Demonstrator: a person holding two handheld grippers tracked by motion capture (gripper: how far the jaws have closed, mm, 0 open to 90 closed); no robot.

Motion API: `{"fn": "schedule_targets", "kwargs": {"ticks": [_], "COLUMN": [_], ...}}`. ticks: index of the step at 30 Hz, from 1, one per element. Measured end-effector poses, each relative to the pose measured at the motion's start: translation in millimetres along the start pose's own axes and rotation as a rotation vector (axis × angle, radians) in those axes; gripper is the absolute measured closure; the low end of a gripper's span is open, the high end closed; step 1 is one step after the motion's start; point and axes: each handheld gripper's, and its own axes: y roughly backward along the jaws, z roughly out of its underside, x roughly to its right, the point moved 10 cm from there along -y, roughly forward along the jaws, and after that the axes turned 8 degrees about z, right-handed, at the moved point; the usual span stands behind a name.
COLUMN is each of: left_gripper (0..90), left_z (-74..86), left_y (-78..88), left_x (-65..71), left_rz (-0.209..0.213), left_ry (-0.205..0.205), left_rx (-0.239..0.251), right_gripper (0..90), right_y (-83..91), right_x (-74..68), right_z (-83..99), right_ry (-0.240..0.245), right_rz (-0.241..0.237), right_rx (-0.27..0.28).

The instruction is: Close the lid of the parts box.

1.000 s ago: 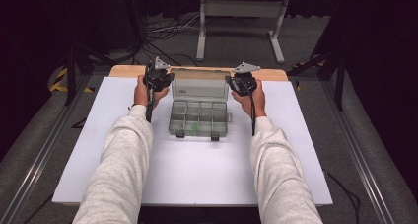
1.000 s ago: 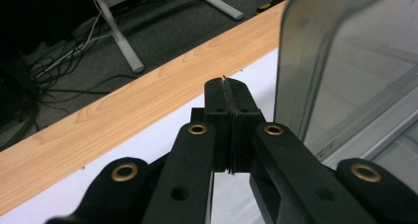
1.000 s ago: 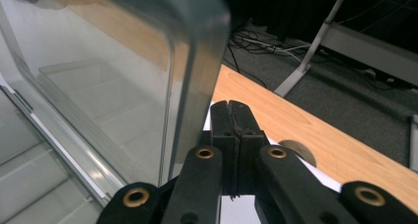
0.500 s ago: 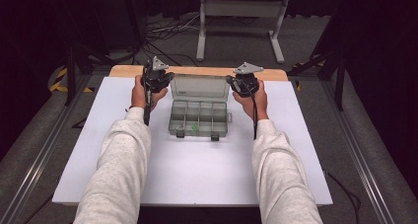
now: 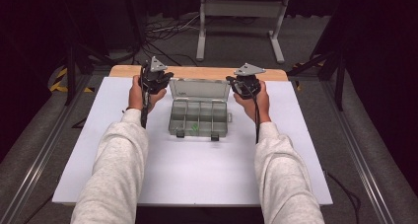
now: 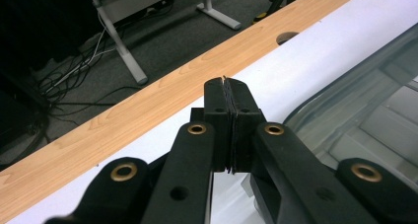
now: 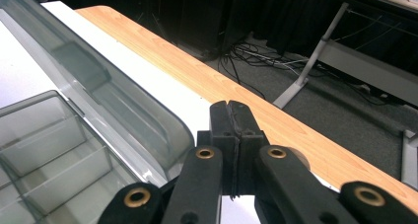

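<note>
A clear plastic compartment box lies open on the white board, its lid tilted back toward the far edge. One front compartment holds something small and green. My left gripper hovers just left of the lid, held in a hand, jaws shut with nothing between them. My right gripper hovers just right of the lid, also shut and empty. The box lid shows at the right of the left gripper view, and the box at the left of the right gripper view.
The white board covers a wooden table whose bare strip runs along the far edge. Beyond it are a metal stand and floor cables. Rails flank the table on both sides.
Both hands have drifted slightly up and toward the far edge beside the box lid. The jaws stay shut and the box has not moved.
</note>
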Motion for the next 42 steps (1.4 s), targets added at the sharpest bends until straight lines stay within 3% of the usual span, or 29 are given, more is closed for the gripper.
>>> {"fn": "schedule_targets", "kwargs": {"ticks": [10,15,28,36,40,42], "left_gripper": [89.8,89.9,89.9,90.0,90.0,90.0], "left_z": [-2.9,-0.7,1.9,4.3,3.8,5.2], "left_y": [9.0,11.4,17.1,21.5,31.6,35.9], "left_x": [11.0,14.5,21.5,28.0,33.8,38.3], "left_rz": [0.008,0.014,0.026,0.035,0.042,0.062], "left_ry": [-0.036,-0.046,-0.085,-0.107,-0.144,-0.141], "left_rx": [-0.013,-0.022,-0.041,-0.051,-0.055,-0.051], "right_gripper": [90.0,90.0,90.0,90.0,90.0,90.0], "right_y": [11.6,13.9,19.0,22.1,32.8,38.3], "right_x": [-7.9,-10.4,-14.5,-18.3,-22.1,-24.2], "right_z": [-2.3,-2.3,2.1,4.5,5.2,5.9], "right_ry": [0.017,0.002,0.028,0.032,0.042,0.052], "right_rz": [-0.003,-0.002,-0.003,-0.016,-0.042,-0.052], "right_rx": [-0.005,-0.001,-0.051,-0.063,-0.067,-0.072]}}
